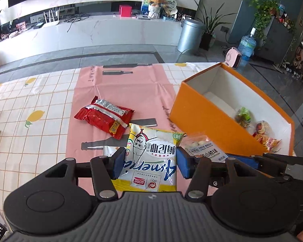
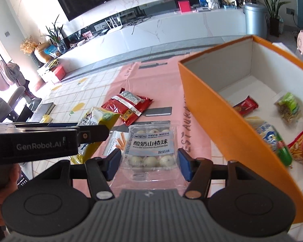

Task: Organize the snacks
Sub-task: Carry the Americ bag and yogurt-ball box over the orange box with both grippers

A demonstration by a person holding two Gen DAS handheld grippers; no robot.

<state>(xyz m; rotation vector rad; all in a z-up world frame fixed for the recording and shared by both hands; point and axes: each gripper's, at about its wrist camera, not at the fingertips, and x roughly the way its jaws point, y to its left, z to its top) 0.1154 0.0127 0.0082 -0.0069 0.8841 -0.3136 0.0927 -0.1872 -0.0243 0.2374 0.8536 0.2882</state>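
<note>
On the desk, toward its left-middle over the pink mat (image 1: pixel 119 84), lies the red foil packet (image 1: pixel 104 117), crinkled and shiny, its seam side up and nothing touching it. Just right of it, nearer the front edge, the yellow and white chip bag (image 1: pixel 151 153) sits between the blue pads of the left gripper (image 1: pixel 150 164). The pads press its 2 sides, so I judge this tong clenched on the bag, though contact on the right pad is hard to confirm. The bag looks puffed, light and slick; it should be held across the sealed flat edges, gently, or the contents will crush and the film slip.

Further right, the clear plastic tray of yogurt-coated hawthorn balls (image 2: pixel 150 147) lies between the pads of the right gripper (image 2: pixel 149 162). Gaps show on both sides, so this tong is released and straddling it. The tray is a thin, stiff shell with a smooth label; a grip across its short walls should hold, but hard squeezing could buckle it.

At the right edge of the desk stands the orange box (image 2: pixel 212 109), matte cardboard with a white interior, already holding several wrapped snacks. About 3 snacks remain outside.
</note>
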